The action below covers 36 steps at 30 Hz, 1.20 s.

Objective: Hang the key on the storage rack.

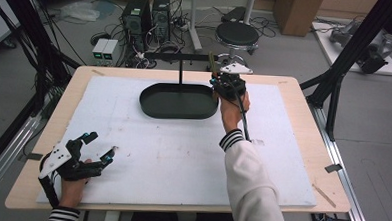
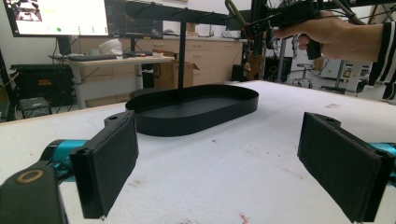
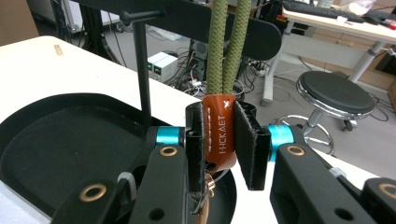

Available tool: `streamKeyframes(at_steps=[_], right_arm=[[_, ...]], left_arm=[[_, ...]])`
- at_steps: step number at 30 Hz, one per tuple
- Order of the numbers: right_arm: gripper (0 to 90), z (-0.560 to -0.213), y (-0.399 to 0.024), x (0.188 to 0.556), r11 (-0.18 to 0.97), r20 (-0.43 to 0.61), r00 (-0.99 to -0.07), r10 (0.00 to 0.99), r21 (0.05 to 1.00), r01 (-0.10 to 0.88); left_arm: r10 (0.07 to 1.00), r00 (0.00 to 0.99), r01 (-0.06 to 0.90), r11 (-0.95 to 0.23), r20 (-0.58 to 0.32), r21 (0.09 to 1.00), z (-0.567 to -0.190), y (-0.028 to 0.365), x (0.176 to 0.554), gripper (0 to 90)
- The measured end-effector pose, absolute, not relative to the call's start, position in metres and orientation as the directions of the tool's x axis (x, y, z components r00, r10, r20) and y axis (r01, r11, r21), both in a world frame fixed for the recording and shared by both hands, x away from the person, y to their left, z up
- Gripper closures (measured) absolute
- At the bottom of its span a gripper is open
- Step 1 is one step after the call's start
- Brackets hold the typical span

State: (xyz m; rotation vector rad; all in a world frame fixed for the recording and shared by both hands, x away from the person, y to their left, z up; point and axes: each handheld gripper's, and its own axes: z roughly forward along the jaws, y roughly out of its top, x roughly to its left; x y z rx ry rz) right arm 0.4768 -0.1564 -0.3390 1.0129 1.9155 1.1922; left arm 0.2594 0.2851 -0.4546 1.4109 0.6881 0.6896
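Black jaws, teal joints, white sleeve (image 1: pixel 253 185)

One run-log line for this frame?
right gripper: shut on keychain beside stand | left gripper: open, resting on table

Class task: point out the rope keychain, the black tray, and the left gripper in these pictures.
rope keychain (image 3: pixel 218 133): right gripper view, on its orange leather tab.
black tray (image 1: pixel 149 107): high view, on its front rim.
left gripper (image 1: pixel 102 146): high view, between its open fingertips.

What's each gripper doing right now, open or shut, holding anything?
Left gripper: jaws open, holding nothing, low over the white mat.
Right gripper: jaws shut on the orange leather tab of a green rope loop.
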Motion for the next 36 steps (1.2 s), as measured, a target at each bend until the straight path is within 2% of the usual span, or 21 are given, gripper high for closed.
streamKeyframes(at_steps=[13,36], right_arm=[[75.0,-0.339,-0.152,0.478,0.277,-0.122,-0.479,0.87,0.922,0.27],[75.0,-0.341,-0.143,0.48,0.331,-0.166,-0.476,0.863,0.898,0.288]], left_arm=[[0.776,0.631,-0.021,0.041,-0.018,0.999,-0.455,0.285,0.259,12.8],[0.776,0.63,-0.021,0.041,-0.019,0.999,-0.455,0.285,0.259,12.8]])
